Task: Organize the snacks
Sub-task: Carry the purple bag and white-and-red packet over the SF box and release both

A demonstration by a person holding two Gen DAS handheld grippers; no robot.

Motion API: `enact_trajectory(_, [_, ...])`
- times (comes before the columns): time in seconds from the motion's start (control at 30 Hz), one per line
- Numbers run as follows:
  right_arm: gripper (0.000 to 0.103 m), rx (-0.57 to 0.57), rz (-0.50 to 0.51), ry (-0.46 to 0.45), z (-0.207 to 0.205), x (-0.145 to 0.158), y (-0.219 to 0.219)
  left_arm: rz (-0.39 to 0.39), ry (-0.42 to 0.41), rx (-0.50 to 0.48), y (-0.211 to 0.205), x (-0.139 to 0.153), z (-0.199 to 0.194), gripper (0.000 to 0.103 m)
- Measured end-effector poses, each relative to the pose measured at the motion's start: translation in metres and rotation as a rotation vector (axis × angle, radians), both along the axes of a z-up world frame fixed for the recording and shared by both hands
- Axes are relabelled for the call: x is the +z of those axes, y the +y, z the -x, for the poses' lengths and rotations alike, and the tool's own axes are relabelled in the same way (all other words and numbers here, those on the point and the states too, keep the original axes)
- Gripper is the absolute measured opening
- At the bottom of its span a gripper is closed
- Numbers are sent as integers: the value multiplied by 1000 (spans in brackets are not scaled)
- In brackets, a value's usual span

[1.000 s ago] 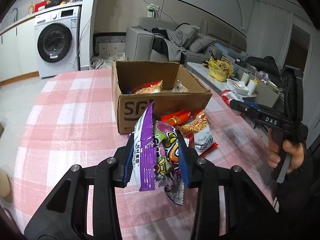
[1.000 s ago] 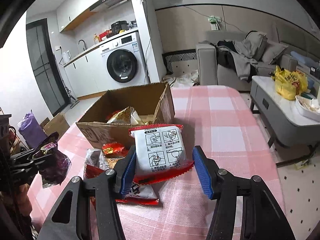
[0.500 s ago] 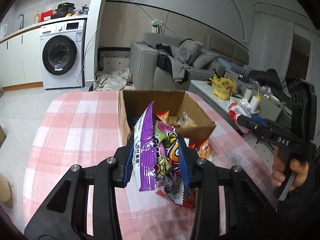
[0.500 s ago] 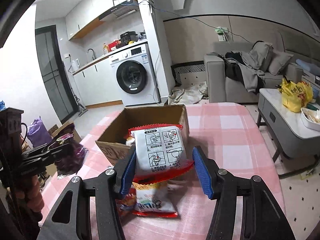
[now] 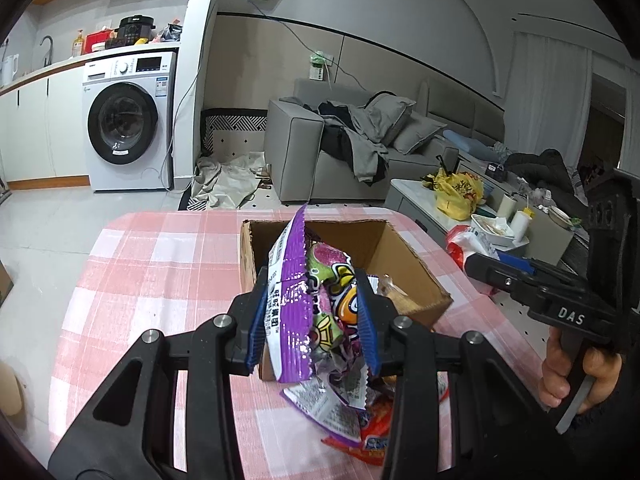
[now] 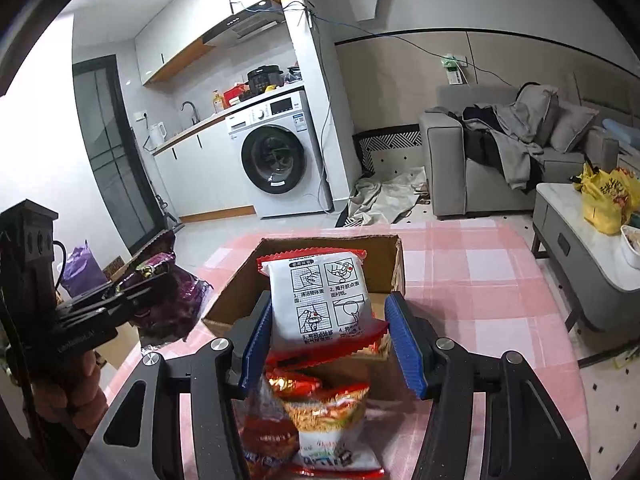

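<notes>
My left gripper (image 5: 312,312) is shut on a purple snack bag (image 5: 290,292), which hangs above the near edge of an open cardboard box (image 5: 404,256). That box holds a few snack packets. My right gripper (image 6: 328,332) is shut on a white and red packet (image 6: 320,296), held up in front of the same box (image 6: 236,292). Below it, loose snack packets (image 6: 324,412) lie on the pink checked tablecloth (image 6: 480,280). In the right wrist view, the left gripper (image 6: 132,300) with its purple bag (image 6: 172,300) is at the left. A hand (image 5: 576,372) holds the right gripper's handle.
The round table's edge (image 5: 120,224) runs close behind the box. A low coffee table (image 6: 580,240) with a yellow bag (image 6: 608,196) stands to the right. A grey sofa (image 5: 304,152) and a washing machine (image 5: 124,120) stand beyond.
Both grippers have risen and moved toward the box with their packets still held. The loose packets on the cloth have slid down toward the bottom of both views.
</notes>
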State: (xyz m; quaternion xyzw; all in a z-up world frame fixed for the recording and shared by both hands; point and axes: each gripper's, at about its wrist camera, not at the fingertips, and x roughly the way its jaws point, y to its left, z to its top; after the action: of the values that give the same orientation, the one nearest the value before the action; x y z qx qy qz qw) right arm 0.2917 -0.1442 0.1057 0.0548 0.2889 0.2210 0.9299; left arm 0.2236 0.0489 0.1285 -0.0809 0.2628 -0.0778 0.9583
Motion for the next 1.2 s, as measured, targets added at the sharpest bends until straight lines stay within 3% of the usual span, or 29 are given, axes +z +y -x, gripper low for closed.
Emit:
enact_trajectory(0.7, [56, 4, -15, 24, -54, -16, 19, -74, 54, -5, -37, -27, -116, 35])
enact_trajectory(1.2, [57, 4, -3, 85, -83, -40, 29, -112, 89, -35, -62, -65, -151, 35])
